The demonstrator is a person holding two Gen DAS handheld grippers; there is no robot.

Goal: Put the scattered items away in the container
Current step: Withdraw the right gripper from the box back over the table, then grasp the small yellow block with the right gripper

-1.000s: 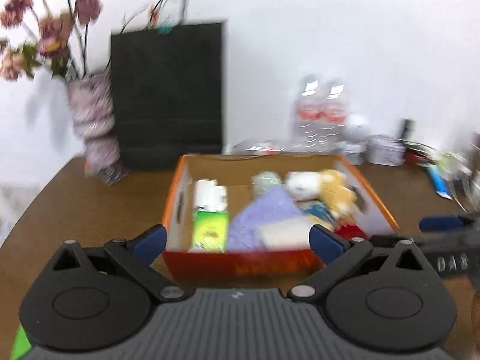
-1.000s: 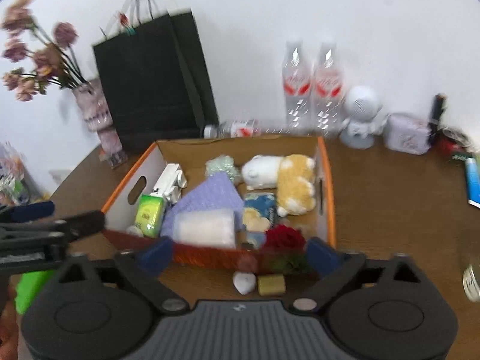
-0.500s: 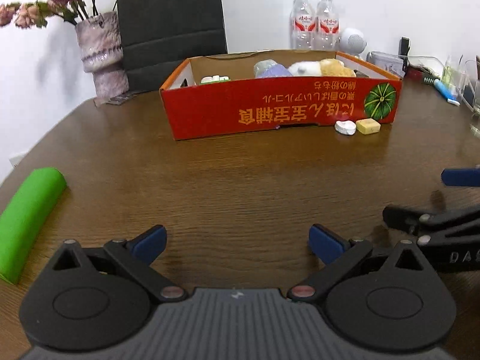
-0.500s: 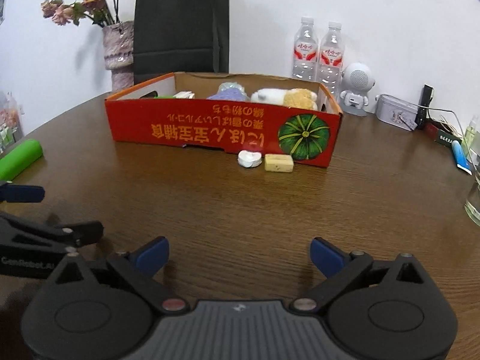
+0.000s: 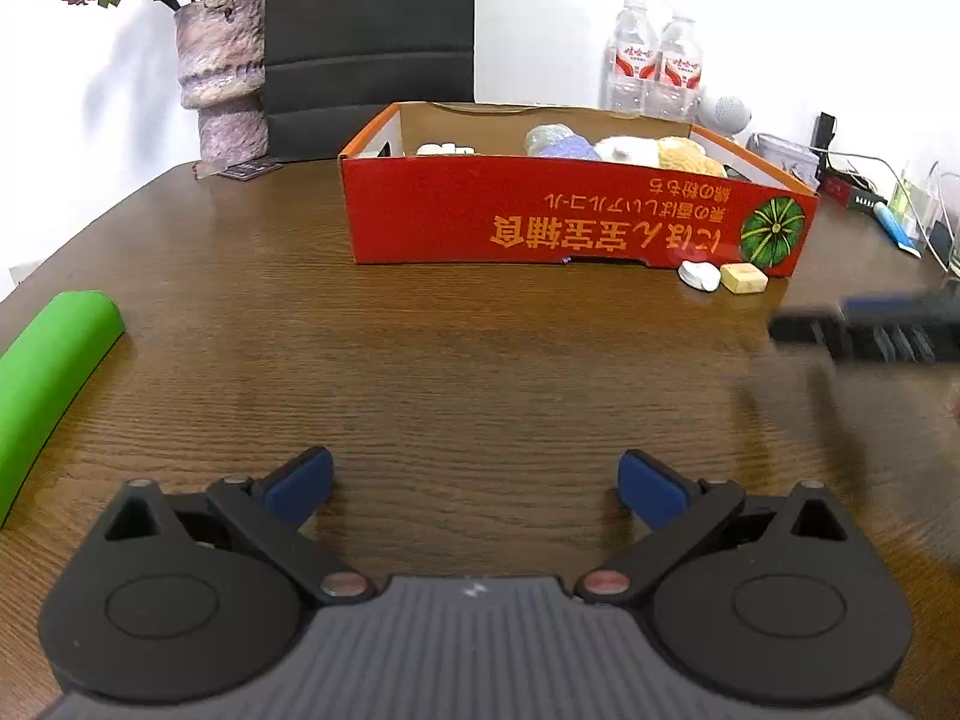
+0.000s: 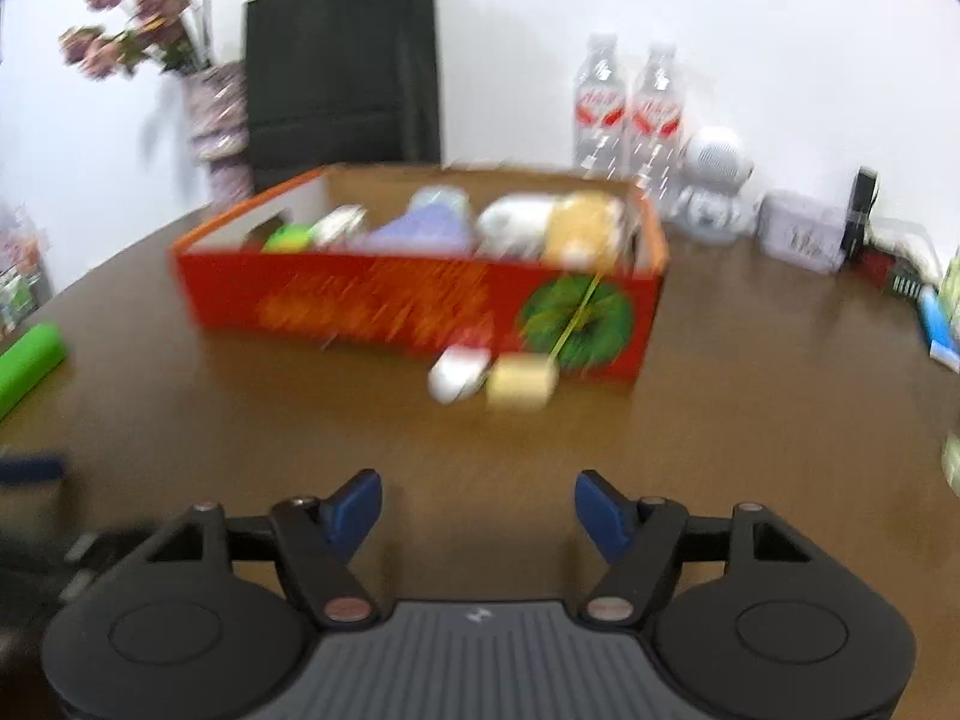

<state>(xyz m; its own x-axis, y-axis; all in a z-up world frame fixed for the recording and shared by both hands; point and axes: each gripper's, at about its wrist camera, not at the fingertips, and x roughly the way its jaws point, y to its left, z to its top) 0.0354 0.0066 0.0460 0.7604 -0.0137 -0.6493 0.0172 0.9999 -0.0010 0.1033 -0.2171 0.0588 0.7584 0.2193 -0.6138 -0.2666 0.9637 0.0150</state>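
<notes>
While both tilt down over the table [image 5: 480,360], left gripper [image 5: 474,480] gapes empty; right gripper [image 6: 478,504] is closing, empty.

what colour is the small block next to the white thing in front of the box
Pale yellow block, clearest in the left wrist view.

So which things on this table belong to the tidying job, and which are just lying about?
Job:
- red cardboard box, the container
- small white item outside it
- yellowish block beside that
- green roll, probably

Lying about:
- vase of flowers
- black paper bag
- two water bottles
- small white robot-shaped gadget
</notes>
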